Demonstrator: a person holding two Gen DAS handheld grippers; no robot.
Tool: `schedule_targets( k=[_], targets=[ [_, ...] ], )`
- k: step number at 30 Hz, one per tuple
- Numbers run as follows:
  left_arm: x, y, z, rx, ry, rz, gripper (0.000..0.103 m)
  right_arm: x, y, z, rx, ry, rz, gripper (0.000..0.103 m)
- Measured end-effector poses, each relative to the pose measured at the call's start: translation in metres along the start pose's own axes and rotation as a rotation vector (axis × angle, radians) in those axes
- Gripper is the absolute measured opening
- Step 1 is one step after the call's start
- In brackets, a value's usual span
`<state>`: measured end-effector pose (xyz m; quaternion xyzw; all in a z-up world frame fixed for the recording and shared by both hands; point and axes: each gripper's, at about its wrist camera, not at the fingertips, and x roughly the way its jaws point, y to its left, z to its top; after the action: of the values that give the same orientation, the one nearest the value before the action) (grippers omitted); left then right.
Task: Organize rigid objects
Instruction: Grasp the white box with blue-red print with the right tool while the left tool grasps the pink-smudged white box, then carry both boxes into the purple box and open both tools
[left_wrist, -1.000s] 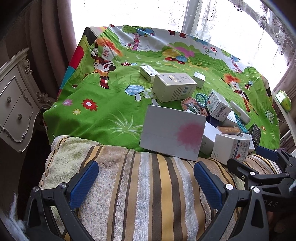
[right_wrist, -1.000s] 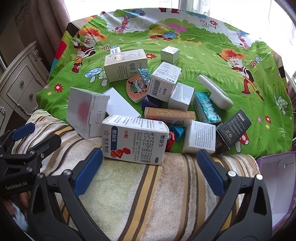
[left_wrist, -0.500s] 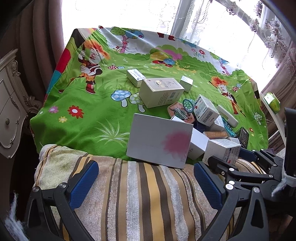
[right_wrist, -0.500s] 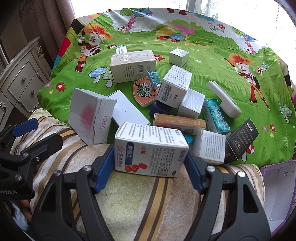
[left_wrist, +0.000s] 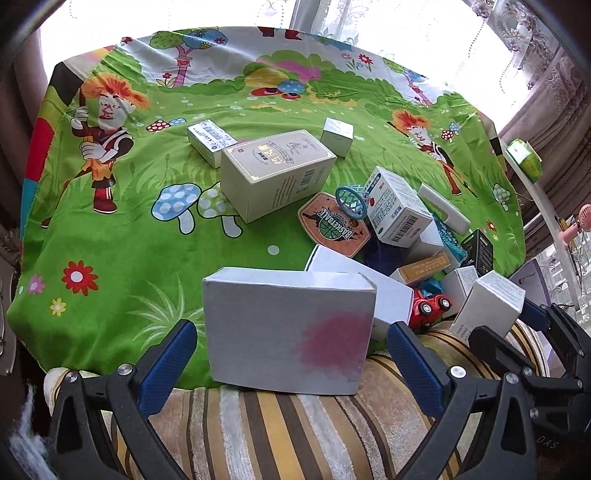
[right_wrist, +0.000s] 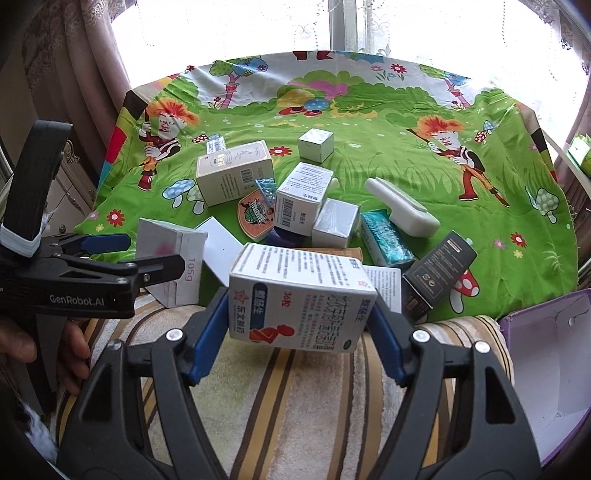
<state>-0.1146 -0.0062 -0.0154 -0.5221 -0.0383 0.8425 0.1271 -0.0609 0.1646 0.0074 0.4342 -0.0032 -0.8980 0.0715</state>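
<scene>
White medicine box with blue and red print sits pinched between both blue pads of the right gripper, tilted, above the striped towel at the near edge of the green cartoon cloth. Right jaws closed in on it within the last second. Left gripper stands spread, pads either side of the white box with a pink blotch, not touching. Remaining boxes cluster just behind.
</scene>
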Motion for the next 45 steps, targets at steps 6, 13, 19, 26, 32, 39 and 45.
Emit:
schedule_targets(
  k=[6,13,19,26,32,39,45],
  targets=[
    [0.013,-0.001,0.003,0.03,0.057,-0.018,0.103,-0.001,-0.003,-0.001,0.01,0.003,0.005,0.074],
    [0.009,-0.001,-0.001,0.03,0.034,0.002,0.091,-0.008,-0.009,-0.003,0.026,-0.007,0.011,0.074],
    [-0.03,-0.015,-0.008,0.049,-0.118,0.045,0.091,-0.027,-0.026,-0.006,0.071,-0.028,0.028,0.074],
    [-0.055,-0.064,-0.019,0.09,-0.223,-0.033,0.091,-0.052,-0.061,-0.021,0.143,-0.036,0.026,0.074],
    [-0.061,-0.118,-0.026,0.164,-0.24,-0.116,0.091,-0.074,-0.109,-0.042,0.24,-0.039,-0.003,0.074],
    [-0.055,-0.184,-0.033,0.275,-0.209,-0.206,0.091,-0.099,-0.179,-0.077,0.377,-0.042,-0.1,0.074],
    [-0.053,-0.24,-0.041,0.389,-0.189,-0.256,0.091,-0.113,-0.225,-0.102,0.455,-0.041,-0.194,0.074]
  ],
)
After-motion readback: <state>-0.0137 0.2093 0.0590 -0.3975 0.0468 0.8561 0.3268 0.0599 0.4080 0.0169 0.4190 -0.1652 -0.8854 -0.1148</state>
